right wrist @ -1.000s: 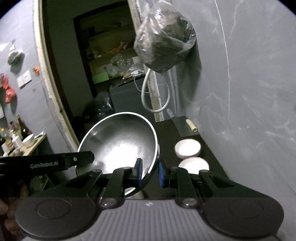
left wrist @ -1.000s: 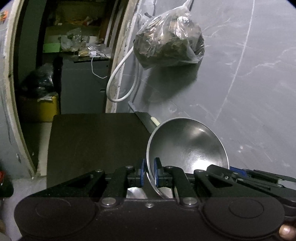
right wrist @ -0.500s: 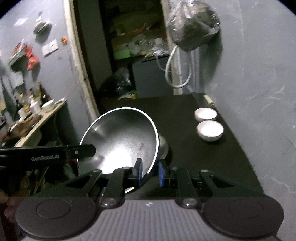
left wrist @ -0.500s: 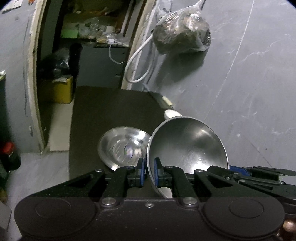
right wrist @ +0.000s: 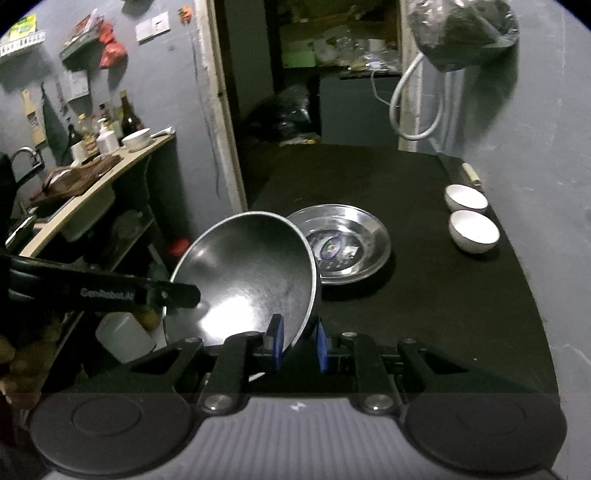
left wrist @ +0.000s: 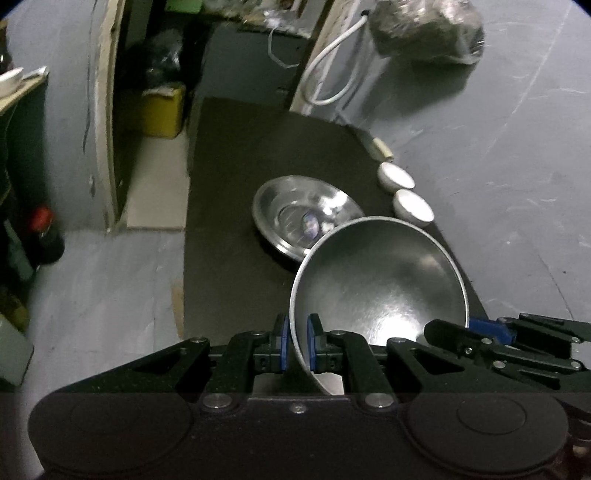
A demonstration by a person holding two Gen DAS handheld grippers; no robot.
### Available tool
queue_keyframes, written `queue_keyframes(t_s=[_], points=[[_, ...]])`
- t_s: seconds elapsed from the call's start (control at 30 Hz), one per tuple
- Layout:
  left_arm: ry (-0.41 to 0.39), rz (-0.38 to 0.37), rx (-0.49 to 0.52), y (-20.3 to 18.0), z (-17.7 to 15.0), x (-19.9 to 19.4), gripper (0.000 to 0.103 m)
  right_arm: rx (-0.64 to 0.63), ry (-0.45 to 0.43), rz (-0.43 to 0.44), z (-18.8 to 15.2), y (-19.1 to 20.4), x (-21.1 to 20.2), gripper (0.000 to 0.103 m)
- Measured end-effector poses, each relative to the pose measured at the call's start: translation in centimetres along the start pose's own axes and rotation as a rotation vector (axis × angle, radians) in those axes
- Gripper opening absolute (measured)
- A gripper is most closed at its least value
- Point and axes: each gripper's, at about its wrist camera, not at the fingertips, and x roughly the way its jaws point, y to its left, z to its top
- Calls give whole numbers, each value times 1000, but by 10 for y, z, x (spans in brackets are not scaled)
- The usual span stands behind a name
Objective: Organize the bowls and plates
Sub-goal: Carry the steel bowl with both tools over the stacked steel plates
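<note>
A large steel bowl (left wrist: 380,280) is held tilted above the black table (left wrist: 229,236), gripped on opposite rims. My left gripper (left wrist: 295,341) is shut on its left rim. My right gripper (right wrist: 297,341) is shut on its right rim; the bowl (right wrist: 247,273) fills the left of that view. A shallow steel plate (left wrist: 299,214) lies on the table just beyond the bowl, also in the right wrist view (right wrist: 347,243). Two small white bowls (right wrist: 472,230) (right wrist: 466,198) stand side by side near the wall, also in the left wrist view (left wrist: 412,208).
A grey wall (right wrist: 546,155) runs along the table's right side, with a hanging plastic bag (right wrist: 461,29) and white hose (right wrist: 406,110). A doorway (right wrist: 306,74) lies beyond the table. A cluttered counter with bottles (right wrist: 92,155) stands at left.
Both grippers pulled back and tilted down with the bowl. The steel plate and both white bowls now show fully on the table ahead.
</note>
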Motion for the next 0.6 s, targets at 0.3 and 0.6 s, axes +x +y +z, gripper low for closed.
queue_keyframes(t_s=[0.3, 0.6], points=[[85, 56, -42, 13, 0, 14, 10, 22, 99, 81, 2, -8, 33, 21], [147, 99, -75, 20, 4, 32, 10, 28, 189, 116, 3, -13, 61, 21]])
